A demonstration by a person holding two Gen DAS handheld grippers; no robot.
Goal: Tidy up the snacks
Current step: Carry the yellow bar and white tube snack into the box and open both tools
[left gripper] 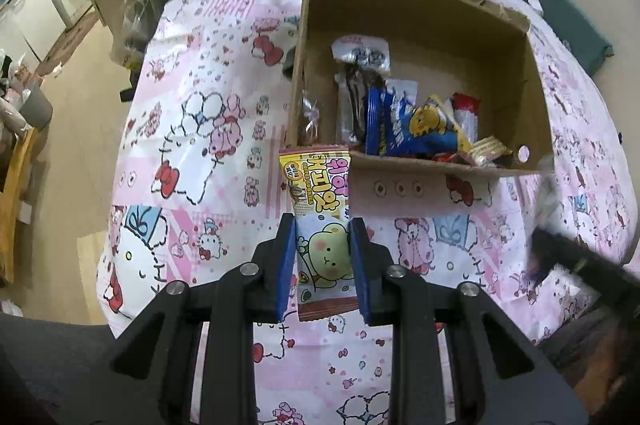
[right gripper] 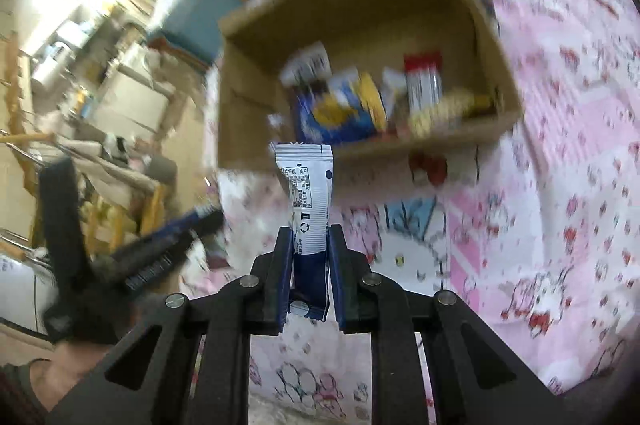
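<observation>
Between the left gripper's (left gripper: 323, 257) blue pads a yellow snack pack (left gripper: 322, 221) is squeezed, its top sticking out ahead. Just past that top, the box (left gripper: 420, 5) is seen on a pink cloth (left gripper: 192, 129), with snacks (left gripper: 416, 129) piled inside. A blue-and-white pack (right gripper: 310, 209) is pinched by the right gripper (right gripper: 310, 261); the box is seen ahead of it too, blurred.

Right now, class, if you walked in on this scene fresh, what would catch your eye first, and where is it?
The open cardboard box on the pink cartoon-print cloth, with bright snack packets heaped along its near wall. In front of it, the left gripper pinches a yellow-and-pink cookie packet. The right gripper holds a white-and-blue packet upright before the box.
</observation>
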